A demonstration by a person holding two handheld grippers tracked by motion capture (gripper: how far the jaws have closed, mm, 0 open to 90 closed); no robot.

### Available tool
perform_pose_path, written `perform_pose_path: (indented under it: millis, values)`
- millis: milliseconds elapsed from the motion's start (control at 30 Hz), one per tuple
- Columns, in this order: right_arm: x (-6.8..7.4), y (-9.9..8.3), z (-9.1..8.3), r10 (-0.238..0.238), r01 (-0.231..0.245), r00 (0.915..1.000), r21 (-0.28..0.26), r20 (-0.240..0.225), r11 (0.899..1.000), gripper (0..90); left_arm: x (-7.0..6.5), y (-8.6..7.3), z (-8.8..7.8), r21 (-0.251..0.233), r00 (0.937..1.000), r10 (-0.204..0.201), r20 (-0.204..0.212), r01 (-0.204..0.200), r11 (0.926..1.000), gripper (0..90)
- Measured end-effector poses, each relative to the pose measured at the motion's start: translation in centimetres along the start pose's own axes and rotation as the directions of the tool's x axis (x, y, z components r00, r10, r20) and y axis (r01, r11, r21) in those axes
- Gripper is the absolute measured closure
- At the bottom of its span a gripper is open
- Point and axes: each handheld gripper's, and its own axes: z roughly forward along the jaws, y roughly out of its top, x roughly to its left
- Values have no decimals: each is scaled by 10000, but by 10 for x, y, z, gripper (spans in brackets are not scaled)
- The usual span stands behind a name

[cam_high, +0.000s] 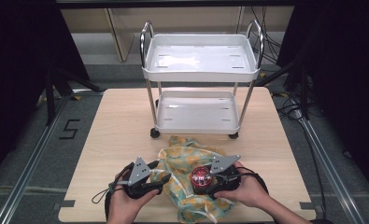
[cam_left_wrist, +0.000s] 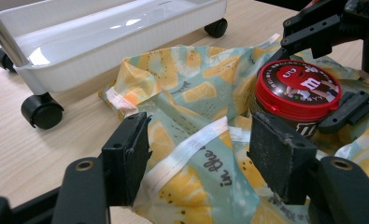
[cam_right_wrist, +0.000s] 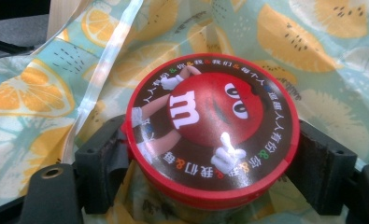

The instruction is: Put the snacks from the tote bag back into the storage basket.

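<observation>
On the light wooden desk (cam_high: 121, 121), a crumpled cloth bag (cam_high: 187, 161) printed with orange slices on pale green lies just in front of the person, at the 6 o'clock edge of the high view. A candy jar with a red lid (cam_high: 201, 178) bearing a red cartoon character and a white "m" stands upright on the bag. The right gripper (cam_high: 205, 183), held in the person's right hand (cam_high: 247, 191), is grasping the jar: in the right gripper view its two black jaws press against the jar's sides just under the lid (cam_right_wrist: 212, 135), at 9 and 3 o'clock of it. The left gripper (cam_left_wrist: 196, 158), in the left hand (cam_high: 126, 200), sits at 9 o'clock of the jar with its jaws released and standing wide apart; a white-hemmed fold of the bag (cam_left_wrist: 191, 144) lies between them, untouched by either pad. Toward 12 o'clock on the desk, well apart from the jar, stands a white two-tier trolley (cam_high: 201, 70) on black castors with chrome handles.
</observation>
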Motion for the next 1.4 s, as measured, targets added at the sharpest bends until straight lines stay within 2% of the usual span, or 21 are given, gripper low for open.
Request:
perform_pose_path:
  millis: [133,167,267,333,367,667,700,733,933,1000,1033,1200,1233,1267,1333,1400]
  values:
    - [-1,1,-4,-105,105,9999,-53,70,9999,246,0,0,-1,39,10000,5,-68,-5,10000,376]
    - [-1,1,-4,-131,132,9999,-91,111,9999,248,2,0,-1,26,9997,231,-11,-231,9997,375]
    - [-1,1,-5,-134,136,9998,-94,153,9999,249,0,-1,0,40,10000,13,-68,-13,10000,374]
    - [-1,1,-5,-121,122,9998,-99,152,9999,250,0,0,0,42,10000,26,-67,-25,10000,374]
    - [-1,2,-6,-263,262,9995,40,166,9996,250,0,0,0,30,10000,23,15,-23,10000,373]
    - [2,4,-6,-221,221,9995,-40,215,9997,253,0,0,-1,2,10000,22,-11,-22,10000,368]
    - [2,4,-6,-226,228,9995,-89,240,9997,253,-1,0,-1,29,10000,-14,-68,15,10000,368]
    - [2,4,-6,-286,289,9993,-111,247,9995,253,0,0,-1,-1,9999,140,-29,-140,9999,368]
    - [2,8,-11,-430,444,9983,-355,381,9984,253,0,0,-1,12,9999,89,-82,-89,10000,368]
    - [2,10,-13,-324,334,9989,-299,334,9990,253,0,0,-1,94,9997,200,-121,-199,9998,367]
    - [2,9,-13,-321,336,9988,-392,371,9987,253,-1,0,-1,-48,10000,48,-63,-48,10000,367]
    - [2,12,-15,-355,376,9986,-553,393,9978,254,0,0,-1,-65,9999,150,-58,-150,9999,367]
    - [2,12,-16,-367,386,9984,-454,433,9982,253,-1,0,-1,-72,10000,5,-76,-6,10000,367]
    - [3,13,-17,-251,273,9989,-566,394,9980,254,0,0,-1,-11,9999,67,-90,-67,10000,367]
    - [3,14,-17,-312,335,9989,-645,364,9974,254,0,0,-1,-58,10000,4,-78,-4,10000,367]
    - [3,15,-18,-344,372,9986,-674,412,9970,253,0,0,-2,-50,9999,120,-75,-120,9999,366]
